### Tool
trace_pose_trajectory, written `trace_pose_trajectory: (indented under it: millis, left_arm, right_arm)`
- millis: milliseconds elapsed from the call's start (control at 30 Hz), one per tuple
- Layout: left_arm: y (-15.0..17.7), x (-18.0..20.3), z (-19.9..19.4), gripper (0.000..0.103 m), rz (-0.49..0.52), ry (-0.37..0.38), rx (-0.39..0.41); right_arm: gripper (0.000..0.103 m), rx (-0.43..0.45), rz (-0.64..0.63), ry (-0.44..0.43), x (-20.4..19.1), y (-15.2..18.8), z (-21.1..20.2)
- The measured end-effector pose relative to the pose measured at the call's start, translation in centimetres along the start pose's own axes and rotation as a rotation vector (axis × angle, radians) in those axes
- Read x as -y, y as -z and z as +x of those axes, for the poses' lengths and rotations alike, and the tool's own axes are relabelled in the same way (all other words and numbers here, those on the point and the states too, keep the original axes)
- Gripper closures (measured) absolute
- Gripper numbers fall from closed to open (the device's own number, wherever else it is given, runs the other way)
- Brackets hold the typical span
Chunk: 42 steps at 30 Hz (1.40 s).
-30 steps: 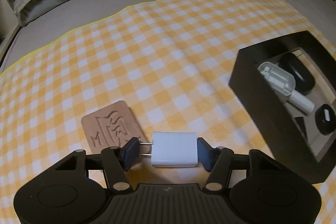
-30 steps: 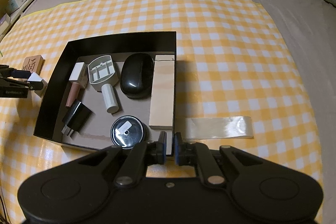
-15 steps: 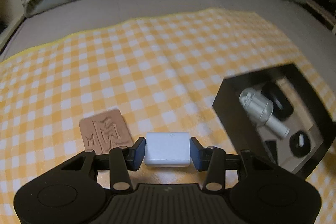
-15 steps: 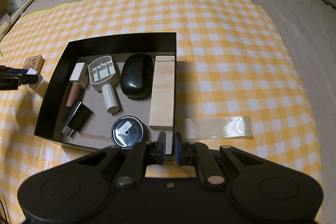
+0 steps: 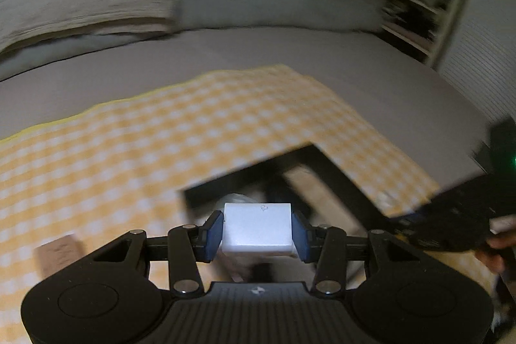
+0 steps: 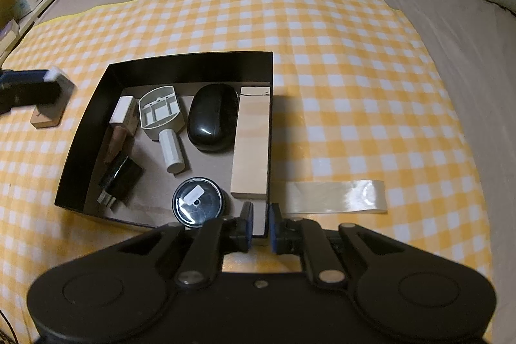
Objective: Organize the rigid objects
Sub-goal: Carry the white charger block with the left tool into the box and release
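My left gripper (image 5: pixel 258 231) is shut on a white charger block (image 5: pixel 258 228) and holds it in the air, just above the near left edge of the black box (image 5: pixel 290 163). That view is blurred. In the right wrist view, the left gripper (image 6: pixel 54 79) and the white charger (image 6: pixel 53 73) hang left of the black box (image 6: pixel 193 63), above a carved wooden tile (image 6: pixel 48 118) on the checked cloth. My right gripper (image 6: pixel 259 226) is shut on the box's near right corner wall.
Inside the box lie a black mouse (image 6: pixel 213 118), a wooden block (image 6: pixel 251 147), a grey scoop (image 6: pixel 159 112), a white cylinder (image 6: pixel 172 150), a black charger (image 6: pixel 121 179) and a round black tin (image 6: pixel 196 203). A clear tape strip (image 6: pixel 335 197) lies right of the box.
The left gripper closed on the white charger, lifted it off the cloth and carried it right towards the box. The right gripper has not moved.
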<state>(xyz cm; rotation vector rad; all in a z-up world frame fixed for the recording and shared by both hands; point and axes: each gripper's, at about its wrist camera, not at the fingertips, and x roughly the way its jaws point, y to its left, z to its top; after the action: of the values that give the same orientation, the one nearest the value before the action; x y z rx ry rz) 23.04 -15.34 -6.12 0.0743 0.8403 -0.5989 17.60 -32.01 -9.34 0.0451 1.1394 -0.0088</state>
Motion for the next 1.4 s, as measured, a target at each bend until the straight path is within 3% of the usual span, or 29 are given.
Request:
trace_pose_trajectory:
  millis: [233,400,567,733,867,1400]
  left_arm:
    - [0.9,4.7,2.8,0.057,0.082,0.108,-0.101]
    - [1.8,5.3,5.4,0.057,0.134,0.147,-0.183]
    - [2.1,4.4,6.8,0.057,0.136,0.139,-0.23]
    - [2.4,3.4,8.2,0.055,0.156,0.118,-0.239]
    - [2.5,3.3,8.1,0.037,0.153,0.124,-0.231]
    - [2.5,3.6,7.0,0.037,0.137,0.126,-0.227]
  right_arm:
    - [0.096,0.0,0.0,-0.002,0.2,0.1,-0.1]
    - [0.096,0.0,0.0,-0.003,0.2,0.0,-0.1]
    - [0.096,0.0,0.001,-0.005,0.3,0.0,-0.1]
    - [0.096,-0.001,-0.003,-0.001,0.3,0.0,-0.1]
    - [0.096,-0.002,-0.003,-0.002,0.2,0.0,0.0]
    - [0.096,-0.003,-0.003,0.0,0.2,0.0,0.0]
